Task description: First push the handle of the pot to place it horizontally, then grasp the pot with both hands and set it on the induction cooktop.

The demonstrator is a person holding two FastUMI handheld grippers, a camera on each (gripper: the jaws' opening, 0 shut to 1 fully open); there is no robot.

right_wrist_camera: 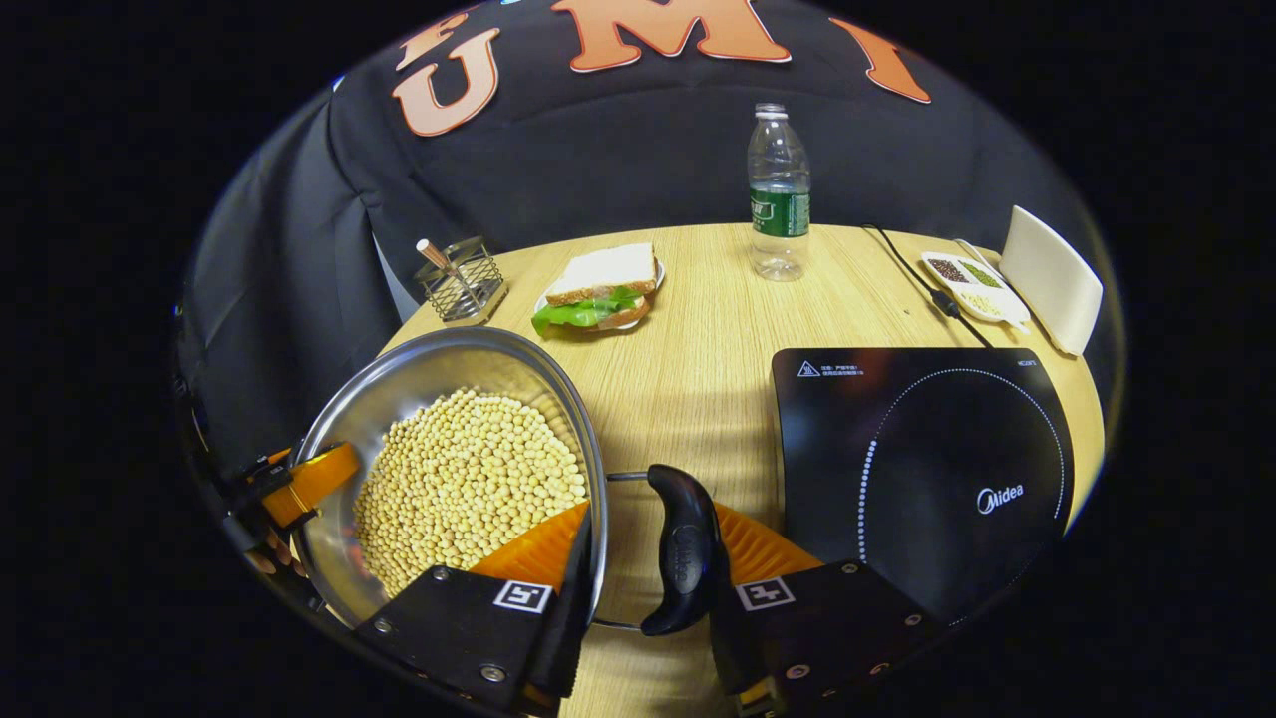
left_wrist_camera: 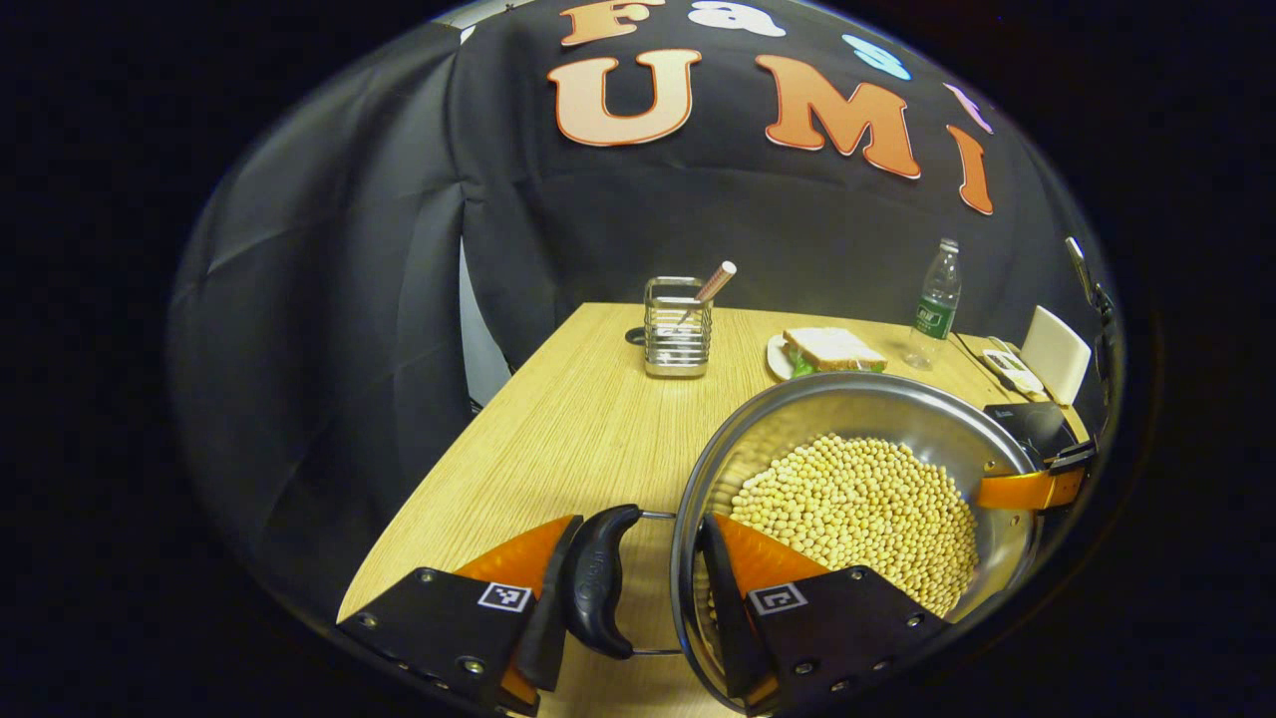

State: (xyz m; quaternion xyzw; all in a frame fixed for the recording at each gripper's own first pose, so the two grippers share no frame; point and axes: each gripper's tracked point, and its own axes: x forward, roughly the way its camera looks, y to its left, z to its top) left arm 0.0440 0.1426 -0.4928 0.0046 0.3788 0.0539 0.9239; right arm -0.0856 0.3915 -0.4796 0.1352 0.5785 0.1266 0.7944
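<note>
both tools [left_wrist_camera: 638, 598] [right_wrist_camera: 643, 608] apparently astride pot [left_wrist_camera: 857, 419] handles

In the right gripper view the right tongs [right_wrist_camera: 638, 583] straddle the rim and side handle [right_wrist_camera: 683, 548] of the pot [right_wrist_camera: 399, 399], which holds beans [right_wrist_camera: 464, 479] and sits to their left. The induction cooktop [right_wrist_camera: 927, 459] lies on the counter [right_wrist_camera: 698, 349] just to their right. Beyond the tongs stand a sandwich plate [right_wrist_camera: 598, 289], a wire holder [right_wrist_camera: 459, 279] and a bottle [right_wrist_camera: 779, 194]; across the pot, the left tongs [left_wrist_camera: 648, 598] straddle its opposite handle [left_wrist_camera: 598, 578].
</note>
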